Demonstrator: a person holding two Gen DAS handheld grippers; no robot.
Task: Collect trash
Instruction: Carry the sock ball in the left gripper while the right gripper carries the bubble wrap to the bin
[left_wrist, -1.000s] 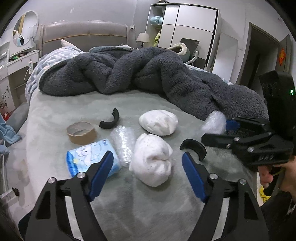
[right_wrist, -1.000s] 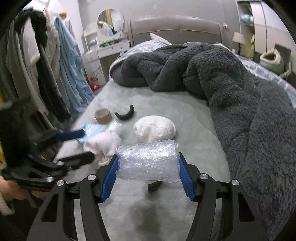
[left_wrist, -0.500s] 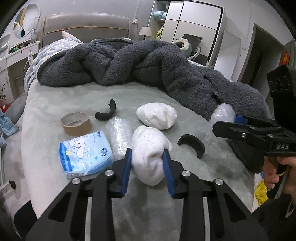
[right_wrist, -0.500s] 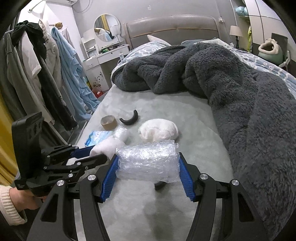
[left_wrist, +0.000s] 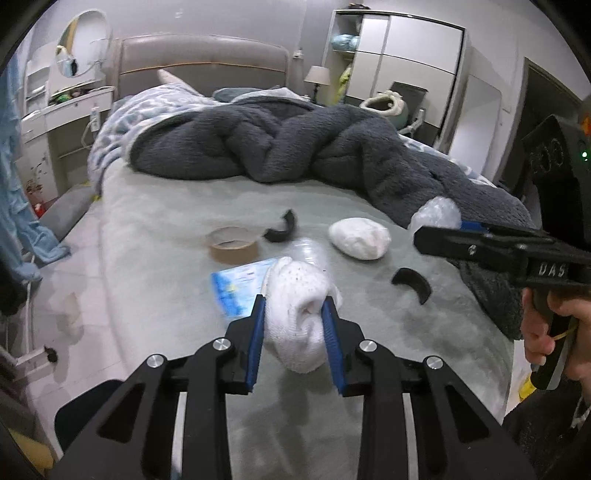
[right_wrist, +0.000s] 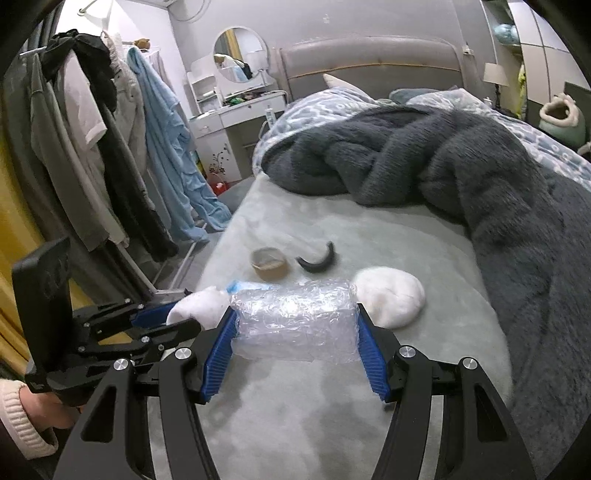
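My left gripper (left_wrist: 293, 306) is shut on a white crumpled wad (left_wrist: 297, 314) and holds it above the grey bed (left_wrist: 155, 258); it also shows in the right wrist view (right_wrist: 201, 308). My right gripper (right_wrist: 295, 321) is shut on a clear bubble-wrap bundle (right_wrist: 295, 321), also seen at the right of the left wrist view (left_wrist: 436, 214). On the bed lie a second white wad (left_wrist: 360, 238), a blue tissue pack (left_wrist: 240, 286), a brown tape roll (left_wrist: 232, 245) and two black curved pieces (left_wrist: 282, 230) (left_wrist: 412, 282).
A dark grey fleece blanket (left_wrist: 295, 147) is heaped across the back and right of the bed. Clothes hang on a rack (right_wrist: 92, 147) left of the bed. A white dresser with a round mirror (right_wrist: 240, 55) stands by the headboard.
My left gripper closed on the white wad and lifted it off the bed, moving left. The right gripper keeps holding the bubble wrap, raised a little.
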